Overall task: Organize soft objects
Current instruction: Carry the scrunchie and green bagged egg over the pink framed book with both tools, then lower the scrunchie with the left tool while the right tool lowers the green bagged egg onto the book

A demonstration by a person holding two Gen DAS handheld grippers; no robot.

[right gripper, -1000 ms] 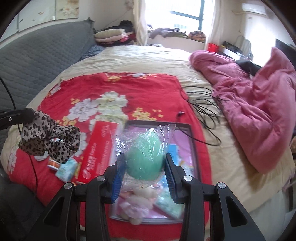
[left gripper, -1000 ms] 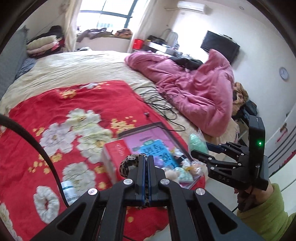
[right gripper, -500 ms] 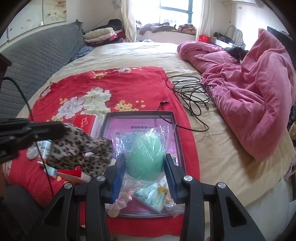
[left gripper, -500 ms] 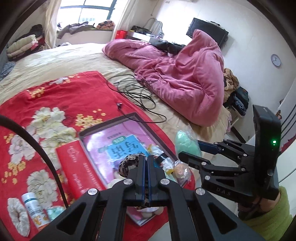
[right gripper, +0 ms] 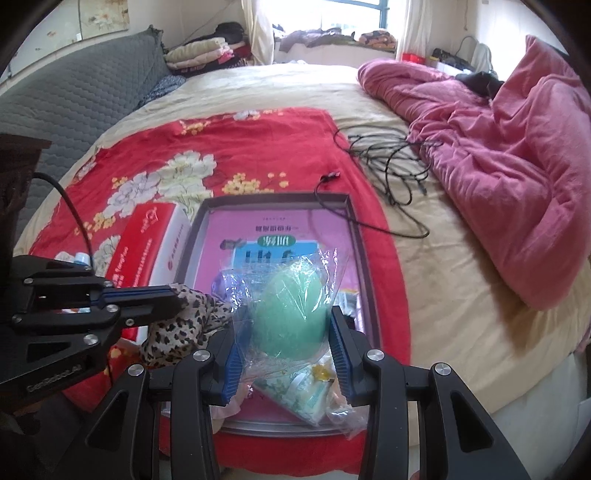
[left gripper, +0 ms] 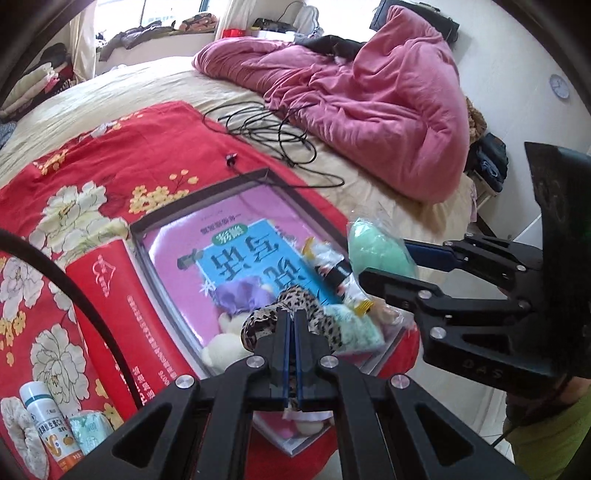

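Left gripper (left gripper: pixel 291 325): jaws pressed together, pinching leopard-print scrunchie (left gripper: pixel 295 312); held over near end of tray (left gripper: pixel 207 192). Same gripper seen at left of right wrist view (right gripper: pixel 177 295), scrunchie (right gripper: pixel 184 325) hanging from tips.

Right gripper (right gripper: pixel 284 347): jaws part spread, clamped on green sponge in clear plastic bag (right gripper: pixel 291 314); blue pads (right gripper: pixel 232 365) touching bag on both sides. Held above near right part of tray (right gripper: pixel 364 254). Seen at right in left wrist view (left gripper: pixel 391 262), sponge bag (left gripper: pixel 376 251) just beyond scrunchie.

Tray: dark-rimmed, rectangular, lined with pink and blue printed book (left gripper: pixel 240 254). Contents at near end: purple soft item (left gripper: pixel 240 295), cream plush piece (left gripper: pixel 225 350), pale green packets (right gripper: pixel 306 387), touching one another.

Red box (left gripper: pixel 107 295): lying along left side of tray, touching rim. Near left of box: white bottle with orange label (left gripper: pixel 48 421), white scrunchie (left gripper: pixel 18 435), small green packet (left gripper: pixel 88 432).

Surface: bed with cream cover (right gripper: pixel 424 258), red floral blanket (right gripper: pixel 229 147) under tray. Black cable coil (right gripper: pixel 391 162) far right of tray. Pink duvet (right gripper: pixel 517 173) heaped at right. Grey quilted headboard (right gripper: pixel 74 92) at left, window (right gripper: pixel 332 14) far.
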